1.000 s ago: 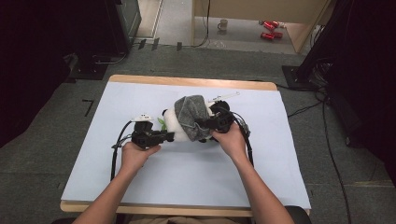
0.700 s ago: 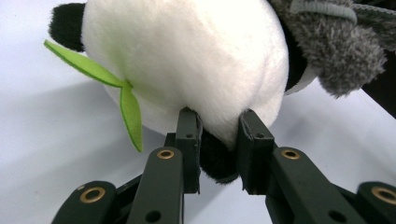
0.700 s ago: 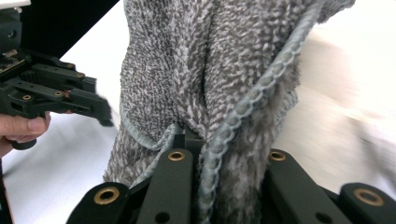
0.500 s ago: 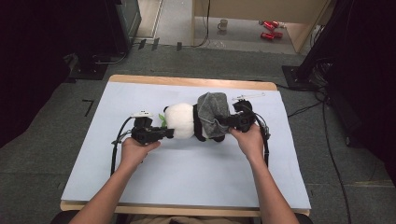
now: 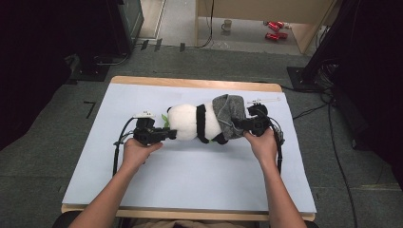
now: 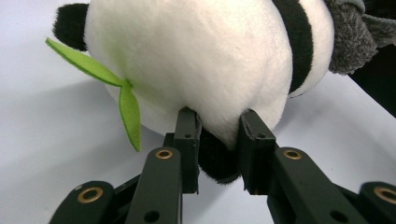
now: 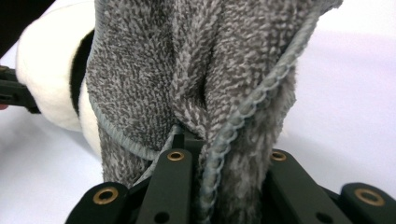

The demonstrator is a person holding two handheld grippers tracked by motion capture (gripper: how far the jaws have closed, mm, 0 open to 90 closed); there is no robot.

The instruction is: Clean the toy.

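Note:
A black-and-white panda plush (image 5: 190,121) lies on its side in the middle of the white-covered table (image 5: 190,180). A green felt leaf (image 6: 126,98) sticks out of it. My left gripper (image 5: 172,134) pinches the plush's left end: in the left gripper view the pads (image 6: 187,135) press into white and black fur (image 6: 201,56). Those jaws have just eased slightly wider, with fur still squeezed between them. A grey terry cloth (image 5: 229,116) wraps the plush's right end. My right gripper (image 5: 237,124) is shut on a fold of that cloth (image 7: 187,70), bunched between its jaws (image 7: 219,149).
The table's wooden far edge (image 5: 190,83) borders a grey floor with a mug (image 5: 228,23) and red cans (image 5: 273,28). Cables (image 5: 332,142) run along the floor to the right. Dark equipment (image 5: 109,28) stands at the back left.
My right gripper has moved to the right with the grey cloth, sliding it off the panda's body toward its right end. More white fur shows. The left gripper has stayed in place.

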